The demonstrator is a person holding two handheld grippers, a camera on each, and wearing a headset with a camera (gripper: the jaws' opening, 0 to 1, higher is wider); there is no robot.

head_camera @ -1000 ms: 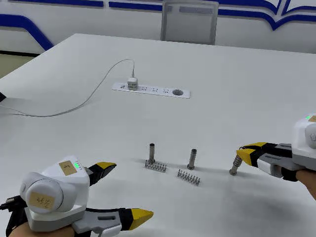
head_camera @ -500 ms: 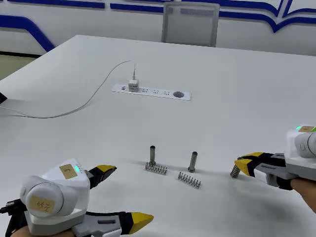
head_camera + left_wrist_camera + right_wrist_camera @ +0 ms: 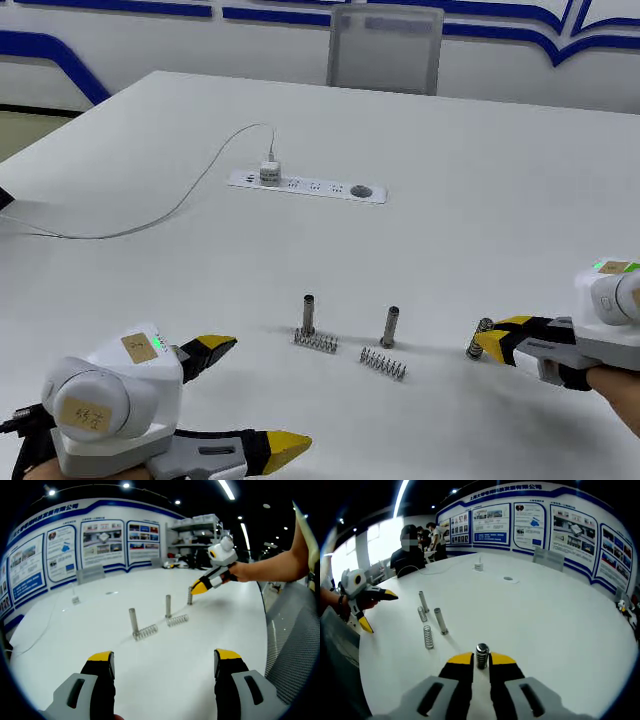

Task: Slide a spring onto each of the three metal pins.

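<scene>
Over the last second my right claw (image 3: 490, 340) has pushed the first spring (image 3: 481, 657) down the right pin (image 3: 484, 327). A second ago the coil rode high and the pin leaned toward 1 o'clock. Now the pin's cap shows above the coil in the right gripper view, and the coil sits low against the bench (image 3: 450, 180). My right claw is closed around that spring, with a yellow tip pressed to each side of it.

I judge that as one pin of three dressed, or very nearly. I cannot tell whether the coil has reached the foot.

The left pin (image 3: 308, 311) and the middle pin (image 3: 390, 325) stand bare at 9 o'clock from the right pin. One loose spring (image 3: 316, 340) lies at the left pin's foot, toward 4 o'clock. The other loose spring (image 3: 383, 362) lies just beside the middle pin, toward 6 o'clock.

My left claw (image 3: 252, 392) hangs at 7 o'clock from them, spread wide with nothing in it.

Next I should let go without dragging the pin over.
</scene>
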